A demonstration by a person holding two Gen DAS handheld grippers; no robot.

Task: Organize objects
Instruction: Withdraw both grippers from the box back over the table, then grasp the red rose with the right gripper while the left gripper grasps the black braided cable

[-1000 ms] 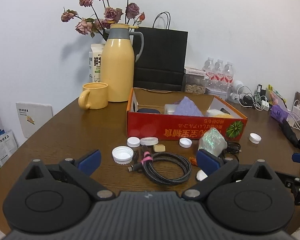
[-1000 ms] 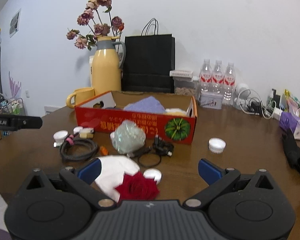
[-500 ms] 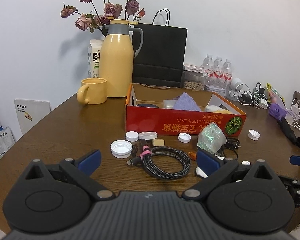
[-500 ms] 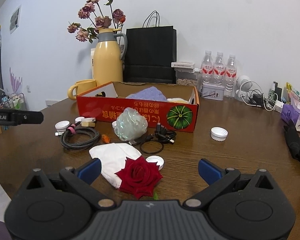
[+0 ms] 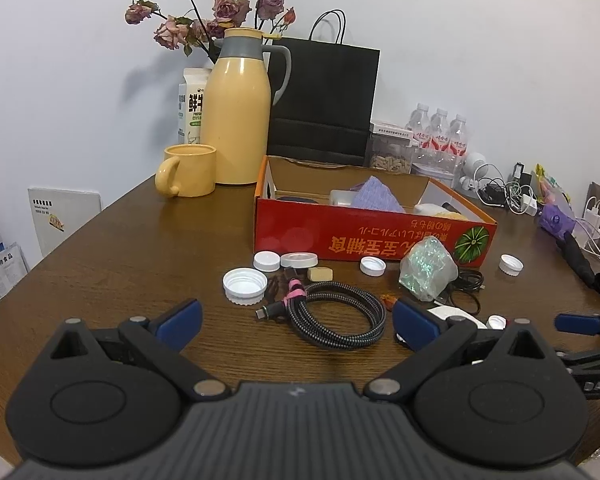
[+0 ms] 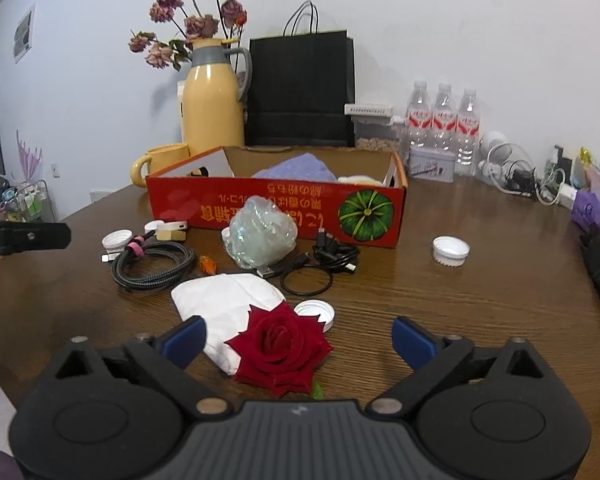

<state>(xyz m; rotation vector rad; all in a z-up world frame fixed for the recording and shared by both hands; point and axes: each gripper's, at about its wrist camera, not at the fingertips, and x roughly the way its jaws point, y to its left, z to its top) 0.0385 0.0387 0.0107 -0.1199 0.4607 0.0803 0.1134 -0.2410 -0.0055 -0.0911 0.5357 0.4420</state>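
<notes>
You're at pre-grasp: right hand-held gripper (image 6: 298,336) jaws apart, empty, w/ dark red velvety rose head (image 6: 281,347) between them on the brown wooden worktop (image 6: 440,304). Left hand-held gripper (image 5: 296,318) likewise apart, near braided black cable coil (image 5: 332,316). Next: lower, clamp gently, carry to red cardboard box (image 6: 276,210).

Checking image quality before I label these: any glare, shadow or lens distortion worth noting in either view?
Left wrist view: fisheye bends the table edge, dark corners; the flask casts a soft shadow on the wall; faint sheen on the red box. Right wrist view: same curvature; window glare streaks the wood; the red rose is sharp.
</notes>
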